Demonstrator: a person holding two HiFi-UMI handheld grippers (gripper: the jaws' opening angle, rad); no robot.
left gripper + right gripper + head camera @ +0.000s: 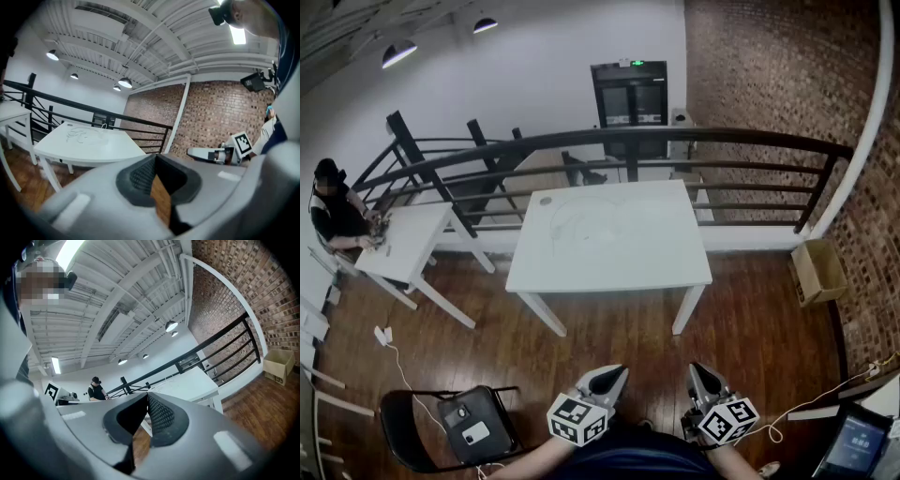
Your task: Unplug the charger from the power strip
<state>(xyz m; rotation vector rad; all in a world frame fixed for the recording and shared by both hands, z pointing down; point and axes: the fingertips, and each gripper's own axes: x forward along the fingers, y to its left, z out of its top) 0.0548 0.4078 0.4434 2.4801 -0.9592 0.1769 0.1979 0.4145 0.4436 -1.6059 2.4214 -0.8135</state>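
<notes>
Locating the charger comes first, and it cannot be confirmed. The only candidate is a faint looped cable (574, 223) on the far-left part of the white table (666, 267), white on white. The left gripper view shows the same loops (78, 136) with a small dark upright piece just beyond them. Neither charger nor power strip can be separated from that tangle, so which way the charger points and how its long axis runs cannot be determined.

Both tools are well apart from the table, low in the head view near the person's body. The left gripper (606, 379) is clenched on nothing, its pads meeting with only floor behind them. The right gripper (704, 377) is likewise closed and empty.

Assessment: the step in hand is the approach. To do it well, both tools should close in on the far-left of the tabletop and the jaws should be opened before arrival. One tool should pin the strip flat while the other takes the charger body squarely. The pull should be straight out along the prongs, not by the cable.

A railing (741, 139) stands beyond the table.
</notes>
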